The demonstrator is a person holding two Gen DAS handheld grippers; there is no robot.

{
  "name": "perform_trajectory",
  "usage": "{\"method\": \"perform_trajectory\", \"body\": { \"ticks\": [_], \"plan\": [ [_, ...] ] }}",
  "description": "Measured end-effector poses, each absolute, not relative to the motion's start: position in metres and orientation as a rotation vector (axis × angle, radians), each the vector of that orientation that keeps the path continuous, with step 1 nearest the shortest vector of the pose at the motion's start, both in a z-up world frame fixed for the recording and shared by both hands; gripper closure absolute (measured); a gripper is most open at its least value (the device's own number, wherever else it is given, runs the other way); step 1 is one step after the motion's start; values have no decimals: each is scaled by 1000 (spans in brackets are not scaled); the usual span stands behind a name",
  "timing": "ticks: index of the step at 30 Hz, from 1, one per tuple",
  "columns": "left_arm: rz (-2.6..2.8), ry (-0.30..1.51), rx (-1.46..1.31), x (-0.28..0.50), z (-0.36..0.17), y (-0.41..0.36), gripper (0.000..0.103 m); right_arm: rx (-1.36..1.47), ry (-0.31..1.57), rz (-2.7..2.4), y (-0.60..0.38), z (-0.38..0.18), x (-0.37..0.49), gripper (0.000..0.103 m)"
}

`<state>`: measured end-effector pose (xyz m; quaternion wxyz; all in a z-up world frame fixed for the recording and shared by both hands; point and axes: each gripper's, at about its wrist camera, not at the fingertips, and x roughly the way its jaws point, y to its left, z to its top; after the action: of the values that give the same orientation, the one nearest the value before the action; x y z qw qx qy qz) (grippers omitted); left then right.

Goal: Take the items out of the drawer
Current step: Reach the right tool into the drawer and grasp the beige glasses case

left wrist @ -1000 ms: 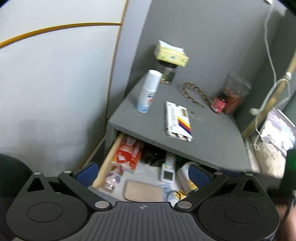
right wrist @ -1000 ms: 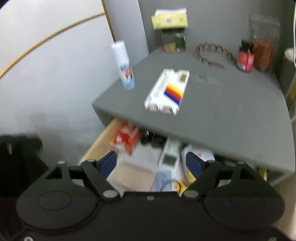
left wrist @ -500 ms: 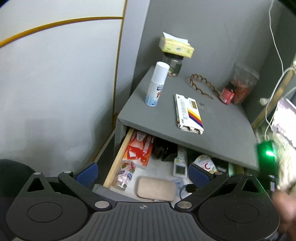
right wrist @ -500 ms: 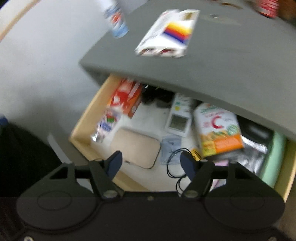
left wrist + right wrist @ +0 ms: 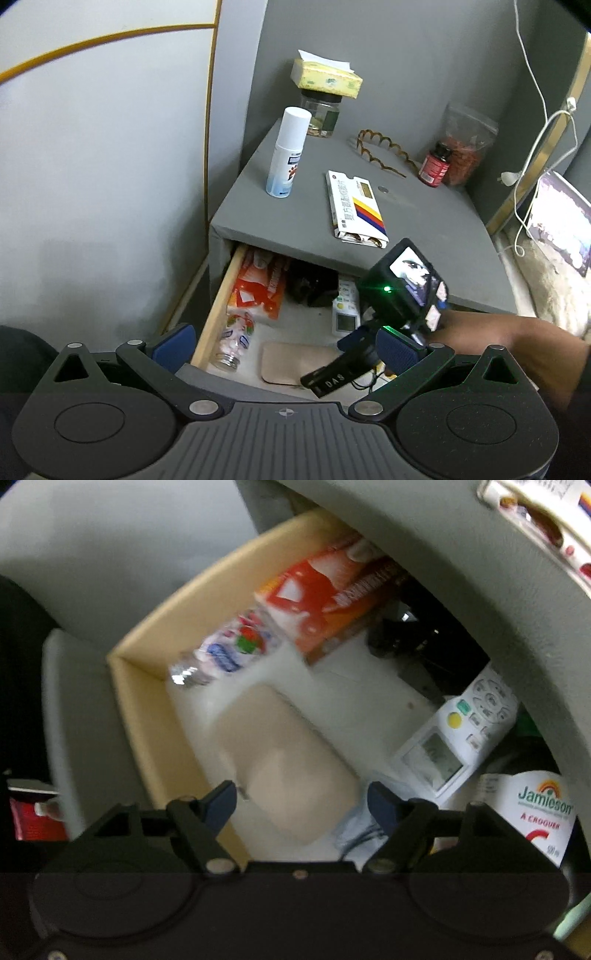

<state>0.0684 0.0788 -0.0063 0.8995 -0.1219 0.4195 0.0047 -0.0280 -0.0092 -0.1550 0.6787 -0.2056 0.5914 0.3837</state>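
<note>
The open drawer [image 5: 218, 302] [image 5: 147, 716] of the grey nightstand holds a beige pouch [image 5: 288, 771] [image 5: 291, 362], a candy bottle [image 5: 225, 653] [image 5: 236, 336], a red-orange packet [image 5: 332, 598] [image 5: 258, 284], a white remote-like device [image 5: 458, 734] [image 5: 345, 314] and a Jamieson bottle [image 5: 532, 812]. My right gripper [image 5: 303, 801] is open, low inside the drawer, its fingers on either side of the pouch's near end. It also shows in the left wrist view [image 5: 365, 354]. My left gripper [image 5: 284, 343] is open and empty, held back above the drawer front.
On the nightstand top [image 5: 424, 236] stand a white spray can [image 5: 288, 155], a medicine box [image 5: 356, 206], a jar with a tissue pack [image 5: 325, 96], a hair band [image 5: 384, 151], a red bottle [image 5: 436, 166] and a bag. White cables [image 5: 535, 110] hang at right.
My right gripper has dropped down into the drawer, close over the beige pouch, and now shows in the left wrist view. The left gripper has pulled back and risen slightly.
</note>
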Motion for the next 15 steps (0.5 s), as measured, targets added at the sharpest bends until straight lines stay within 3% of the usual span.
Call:
{"method": "perform_trajectory", "body": {
  "ticks": [5, 9, 11, 13, 15],
  "plan": [
    [-1, 874, -296, 68, -7, 80, 0, -475, 1294, 909, -5, -160, -34, 21],
    [-7, 854, -333, 68, -4, 82, 0, -594, 1255, 968, -1, -155, -52, 35],
    [-2, 850, -342, 67, -2, 84, 0, -591, 1277, 986, -6, -151, -53, 48],
    [1, 849, -349, 68, -1, 85, 0, -568, 1309, 1019, -15, -144, -52, 68],
    [4, 847, -356, 68, 0, 87, 0, -571, 1327, 1049, -20, -138, -53, 74]
  ]
}}
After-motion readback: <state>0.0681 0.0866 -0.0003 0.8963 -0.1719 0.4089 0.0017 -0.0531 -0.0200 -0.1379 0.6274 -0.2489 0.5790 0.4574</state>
